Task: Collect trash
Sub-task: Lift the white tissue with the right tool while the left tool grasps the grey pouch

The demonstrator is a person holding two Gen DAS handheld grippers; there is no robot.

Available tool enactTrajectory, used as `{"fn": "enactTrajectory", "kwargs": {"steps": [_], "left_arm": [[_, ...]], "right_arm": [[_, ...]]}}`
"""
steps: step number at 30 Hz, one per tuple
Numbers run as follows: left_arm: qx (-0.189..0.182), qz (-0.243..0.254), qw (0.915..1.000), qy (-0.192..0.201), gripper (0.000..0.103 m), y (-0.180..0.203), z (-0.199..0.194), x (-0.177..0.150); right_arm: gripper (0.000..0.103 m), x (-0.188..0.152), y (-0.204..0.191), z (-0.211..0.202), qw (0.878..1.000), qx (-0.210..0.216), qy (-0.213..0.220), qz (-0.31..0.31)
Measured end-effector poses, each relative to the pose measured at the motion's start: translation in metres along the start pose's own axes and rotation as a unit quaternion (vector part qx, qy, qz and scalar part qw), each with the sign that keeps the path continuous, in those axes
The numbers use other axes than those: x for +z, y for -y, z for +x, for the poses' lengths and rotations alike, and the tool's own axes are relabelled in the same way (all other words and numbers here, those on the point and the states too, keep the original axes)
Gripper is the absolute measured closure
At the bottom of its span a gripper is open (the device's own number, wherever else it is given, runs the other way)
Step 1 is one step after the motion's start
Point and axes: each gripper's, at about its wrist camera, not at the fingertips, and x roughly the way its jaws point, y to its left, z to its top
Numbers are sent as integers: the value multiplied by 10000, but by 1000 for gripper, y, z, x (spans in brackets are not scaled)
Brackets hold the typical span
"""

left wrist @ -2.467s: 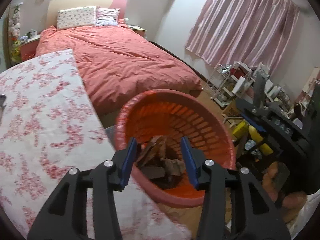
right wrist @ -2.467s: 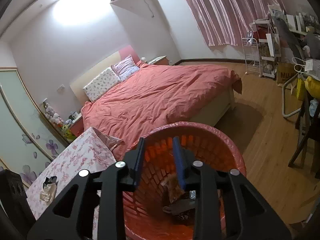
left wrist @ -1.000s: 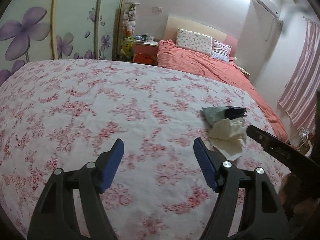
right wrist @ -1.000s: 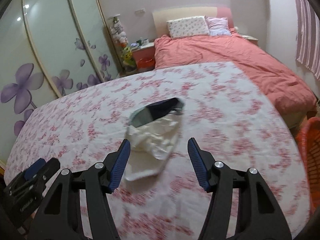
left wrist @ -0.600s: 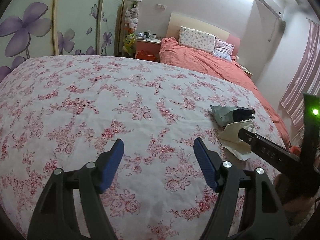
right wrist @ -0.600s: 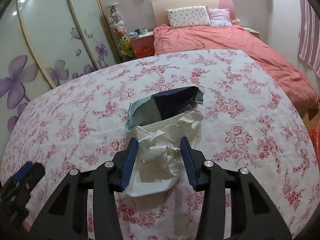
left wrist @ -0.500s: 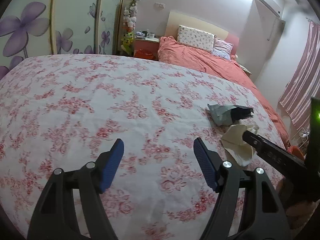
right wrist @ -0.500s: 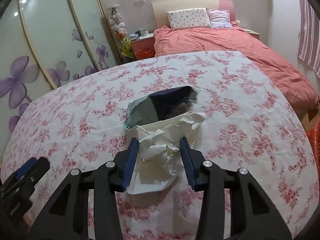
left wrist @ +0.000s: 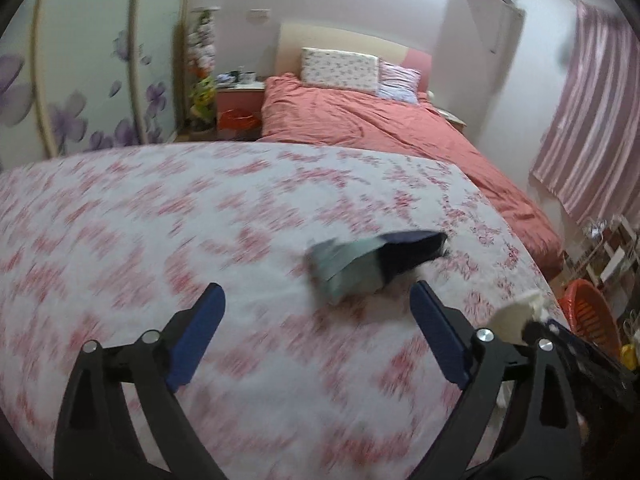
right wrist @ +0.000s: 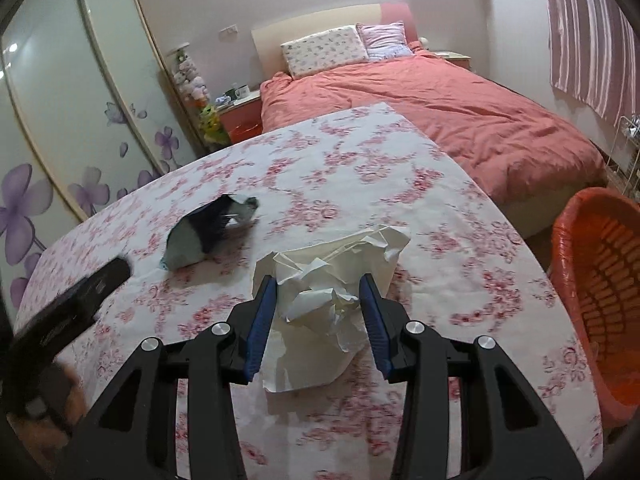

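A crumpled white paper (right wrist: 332,256) sits between the blue pads of my right gripper (right wrist: 318,294), which is shut on it just above the floral tablecloth (right wrist: 400,184). In the left wrist view the same paper (left wrist: 516,316) shows at the right edge, at the right gripper's tip. A grey-green and dark wrapper (left wrist: 360,268) lies on the cloth just ahead of my left gripper (left wrist: 316,300), whose jaws are opening with nothing between them. The wrapper (right wrist: 208,236) lies to the left of the paper. The orange basket (right wrist: 600,280) stands off the table's right edge.
Beyond the table is a bed with a red quilt (left wrist: 380,132) and pillows. Sliding doors with purple flowers (right wrist: 80,120) line the left wall. A striped pink curtain (left wrist: 592,140) and a wire shelf stand at the right. The basket (left wrist: 588,312) is on the floor.
My right gripper closed on the white paper and carried it right, away from the wrapper. My left gripper swung toward the wrapper and its jaws spread wider.
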Motion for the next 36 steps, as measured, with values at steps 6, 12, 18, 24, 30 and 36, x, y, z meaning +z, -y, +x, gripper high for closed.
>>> {"fn": "enactTrajectory", "kwargs": {"steps": [6,12,18,24,30,36], "left_arm": [[133,610,9980,-49,10,24,45,21],[-86,680,9970,-349,16,28,66,27],[-357,610,9941,-823,44,31,77,18],[-157,493,9954,-812,33,36,79,18],[-155,466,9954,-818,49,37,80,19],[-158,495,9962,-695,54,38,69,15]], "right_arm": [[60,3,15,2,10000,80,-30,13],[60,2,21,5,9999,113,-62,43],[60,-1,19,2,9999,108,-77,10],[60,-1,16,4,9999,90,-94,-40],[60,-1,16,2,9999,102,-84,-43],[60,-1,17,-8,9999,148,18,-31]]}}
